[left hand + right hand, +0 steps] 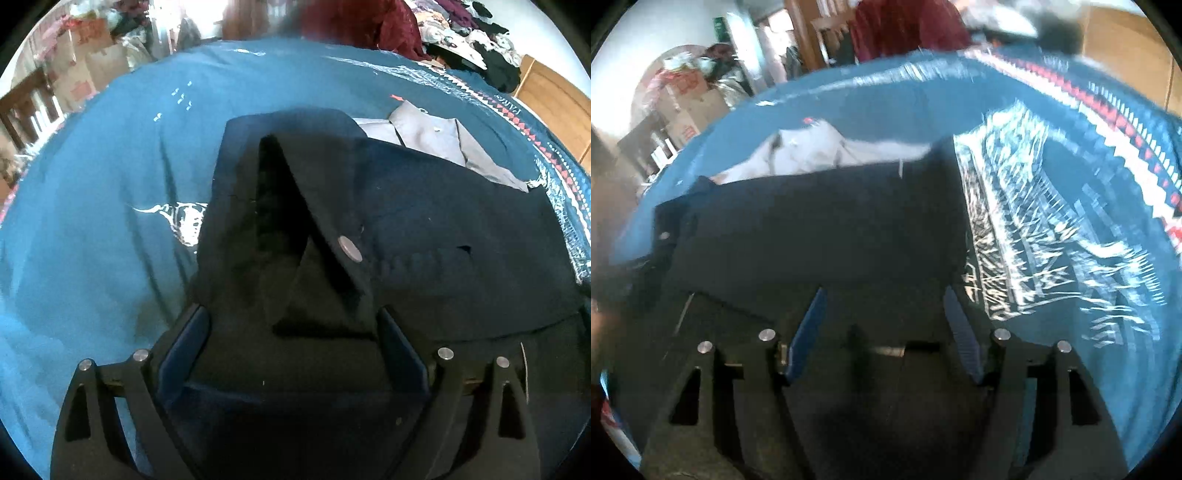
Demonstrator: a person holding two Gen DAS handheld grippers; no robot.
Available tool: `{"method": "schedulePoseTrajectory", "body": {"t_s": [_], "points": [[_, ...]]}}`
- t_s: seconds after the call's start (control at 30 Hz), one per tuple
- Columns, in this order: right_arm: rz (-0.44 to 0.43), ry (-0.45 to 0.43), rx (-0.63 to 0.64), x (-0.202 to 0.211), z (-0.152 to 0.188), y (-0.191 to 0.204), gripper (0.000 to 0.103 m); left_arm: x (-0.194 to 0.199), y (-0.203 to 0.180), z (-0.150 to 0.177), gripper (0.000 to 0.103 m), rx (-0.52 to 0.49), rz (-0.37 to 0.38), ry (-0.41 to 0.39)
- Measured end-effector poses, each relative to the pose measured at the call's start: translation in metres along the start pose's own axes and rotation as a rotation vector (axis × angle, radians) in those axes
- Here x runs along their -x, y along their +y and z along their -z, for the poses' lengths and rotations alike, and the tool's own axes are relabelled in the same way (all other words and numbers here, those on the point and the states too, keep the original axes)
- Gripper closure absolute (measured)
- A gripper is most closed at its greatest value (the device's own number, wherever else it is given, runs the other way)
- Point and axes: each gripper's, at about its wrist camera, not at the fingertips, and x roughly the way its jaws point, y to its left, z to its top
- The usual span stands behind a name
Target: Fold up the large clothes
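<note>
the dark trousers (424,221) lie on a teal patterned bedspread (92,166), spread across its middle with the waistband end turned up toward the left gripper (291,317). a metal button (349,249) shows on the open fly flap, and a grey shirt (436,140) lies just beyond the trousers, toward the far edge of the bedspread.

the left gripper hangs low over the waistband with its blue pads (188,343) spread wide; cloth lies between them, but the jaws do not look pinched on it, so it seems to have hold of nothing. the right gripper (882,314) is in the same way wide apart, poised over the trousers' near edge beside the white patterned band (1034,221) of the bedspread, gripping nothing. that view is blurred.

the cloth looks like heavy woven cotton: soft and limp, not slippery, not fragile, but thick at the waistband and seams. it should drape and sag when lifted, so one pinch point would let it twist. best hold is probably the stiff waistband at its two ends, one gripper each, clear of the button, so the layers stay stacked while folding. a thin single layer would likely slip out.
</note>
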Motion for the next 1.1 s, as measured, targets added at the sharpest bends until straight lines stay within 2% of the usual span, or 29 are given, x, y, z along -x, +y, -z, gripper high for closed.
{"method": "schedulePoseTrajectory", "body": {"t_s": [0.1,0.2,0.3,0.37,0.5,0.6,0.7,0.8,0.93,1.1], "points": [[-0.016,-0.022,0.020,0.028,0.016,-0.002,0.026,0.009,0.004,0.005,0.009,-0.002,-0.020,-0.008],[-0.077,0.015,-0.008,0.048,0.038,-0.012,0.024,0.028,0.001,0.014,0.009,-0.015,-0.028,-0.010],[-0.142,0.059,-0.066,0.071,0.065,-0.036,0.024,0.059,0.011,0.031,0.009,-0.017,0.001,-0.024],[-0.169,0.101,-0.096,0.083,0.087,-0.054,0.024,0.087,0.030,0.051,0.009,-0.003,0.035,-0.045],[-0.108,0.174,-0.105,0.105,0.136,-0.079,0.024,0.137,0.085,0.105,0.009,0.085,0.094,-0.051],[-0.123,0.211,-0.128,0.116,0.165,-0.084,0.024,0.167,0.102,0.149,0.009,0.086,0.054,-0.050],[-0.156,0.252,-0.111,0.118,0.187,-0.073,0.025,0.188,0.106,0.188,0.009,0.097,0.061,-0.032],[-0.187,0.288,-0.075,0.113,0.199,-0.058,0.025,0.201,0.106,0.220,0.009,0.110,0.100,-0.011],[-0.213,0.292,-0.089,0.109,0.204,-0.058,0.025,0.207,0.111,0.253,0.009,0.133,0.168,0.031],[-0.212,0.303,-0.094,0.109,0.213,-0.058,0.025,0.222,0.138,0.286,0.010,0.236,0.288,0.051]]}}
